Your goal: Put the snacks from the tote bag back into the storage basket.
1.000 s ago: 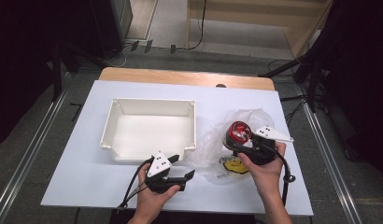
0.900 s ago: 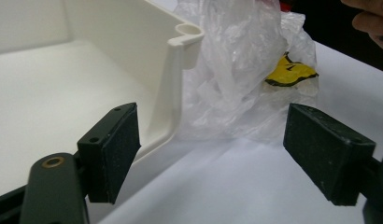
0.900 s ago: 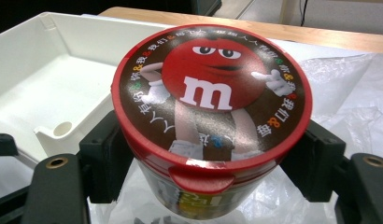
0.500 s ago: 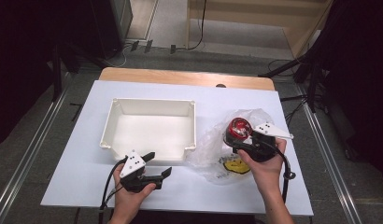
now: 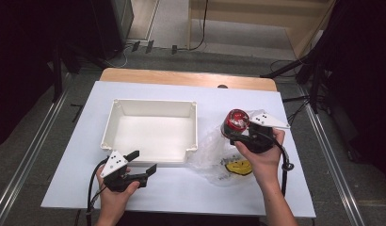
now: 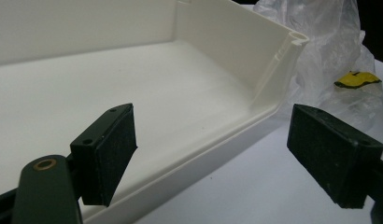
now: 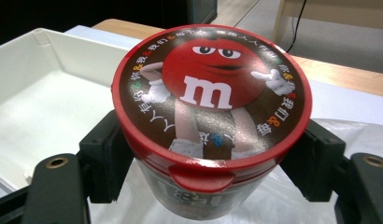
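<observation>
the right gripper (image 5: 239, 136) is squeezing a red candy tub (image 7: 210, 116), holding it above a crinkly plastic bag (image 5: 219, 155). the left gripper (image 5: 143, 162) has just been opening, nothing inside, beside the white tray (image 5: 111, 122) on the counter (image 5: 181, 188).

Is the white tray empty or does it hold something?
Empty: the white tray shows a bare white floor in the high view and the left gripper view.

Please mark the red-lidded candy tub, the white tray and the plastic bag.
candy tub (image 7: 210, 88): right gripper view, middle of its red lid.
white tray (image 5: 156, 102): high view, far rim.
plastic bag (image 5: 211, 150): high view, crumpled clear part.
</observation>
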Demonstrator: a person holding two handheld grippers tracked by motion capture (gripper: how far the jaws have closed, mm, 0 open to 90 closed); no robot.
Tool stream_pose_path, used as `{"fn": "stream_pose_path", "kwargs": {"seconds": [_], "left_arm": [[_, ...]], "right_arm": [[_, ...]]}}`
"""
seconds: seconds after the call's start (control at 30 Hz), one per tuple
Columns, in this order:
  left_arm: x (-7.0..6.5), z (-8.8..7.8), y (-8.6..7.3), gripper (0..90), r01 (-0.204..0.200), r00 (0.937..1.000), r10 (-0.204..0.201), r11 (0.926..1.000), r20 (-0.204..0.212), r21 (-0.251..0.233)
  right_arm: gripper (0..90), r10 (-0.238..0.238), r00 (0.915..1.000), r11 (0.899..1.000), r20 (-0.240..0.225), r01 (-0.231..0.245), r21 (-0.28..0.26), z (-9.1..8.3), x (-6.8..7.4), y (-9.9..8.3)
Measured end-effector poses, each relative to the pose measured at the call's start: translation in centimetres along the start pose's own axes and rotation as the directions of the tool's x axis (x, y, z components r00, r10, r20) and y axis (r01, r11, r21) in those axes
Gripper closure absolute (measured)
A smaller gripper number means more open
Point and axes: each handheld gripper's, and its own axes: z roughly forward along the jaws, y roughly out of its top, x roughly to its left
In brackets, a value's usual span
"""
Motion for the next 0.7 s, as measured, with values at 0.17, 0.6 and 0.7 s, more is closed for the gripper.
{"fn": "stream_pose_path", "kwargs": {"seconds": [0.17, 0.6, 0.7], "left_arm": [[0.4, -0.5, -0.1, 16.1, 0.008, 0.9999, -0.008, 0.9999, -0.011, -0.006], [1.1, -0.6, -0.4, 13.5, 0.014, 0.9999, -0.014, 0.9998, 0.000, -0.012], [1.1, -0.8, -0.4, 13.2, -0.005, 1.0000, 0.004, 0.9998, -0.008, -0.020]], "right_arm": [[25.7, -0.004, 1.0000, 1.000, -0.009, 0.004, 0.004, 0.7, 0.5, 0.3], [25.7, -0.031, 0.9980, 0.999, -0.054, 0.031, -0.006, 1.9, 2.5, 0.6], [25.7, -0.034, 0.9974, 0.999, -0.064, 0.034, -0.003, 2.2, 3.0, 0.7]]}}
